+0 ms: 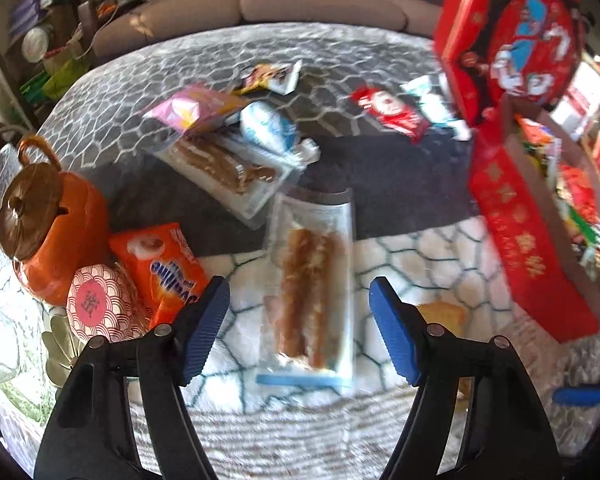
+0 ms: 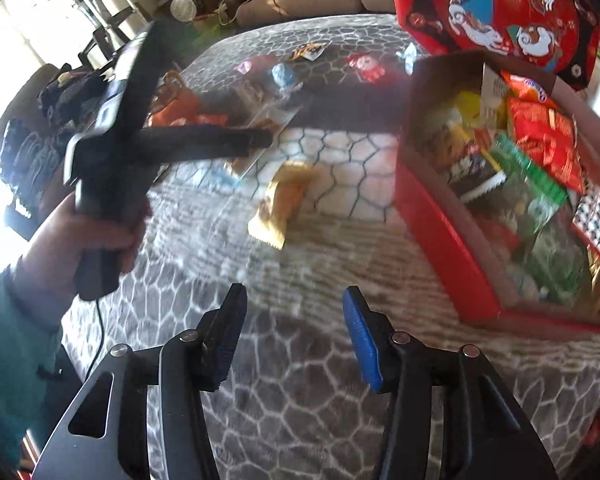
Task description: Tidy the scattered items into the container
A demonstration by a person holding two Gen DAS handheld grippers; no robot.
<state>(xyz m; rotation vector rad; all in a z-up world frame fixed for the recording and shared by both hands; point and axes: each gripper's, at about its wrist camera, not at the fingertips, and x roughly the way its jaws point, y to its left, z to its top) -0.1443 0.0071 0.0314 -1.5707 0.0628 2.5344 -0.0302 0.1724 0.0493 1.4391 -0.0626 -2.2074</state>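
My left gripper (image 1: 298, 292) is open above a clear packet of brown sticks (image 1: 310, 280) that lies between its blue pads without touching them. A second such packet (image 1: 228, 170), a pink bag (image 1: 190, 110), a blue-white bag (image 1: 266, 126), a red candy packet (image 1: 390, 112) and an orange packet (image 1: 160, 268) lie scattered on the patterned cloth. The red box (image 2: 432, 236), full of snack packets, stands at the right. My right gripper (image 2: 294, 300) is open and empty over bare cloth left of the box. A yellow packet (image 2: 284, 200) lies ahead of it.
The box's red lid (image 1: 508, 40) leans upright behind the box. An orange pot with a brown lid (image 1: 48, 216) and a round patterned tin (image 1: 96, 302) stand at the left. A person's hand (image 2: 96, 236) holds the left tool. A sofa (image 1: 300, 4) is beyond the table.
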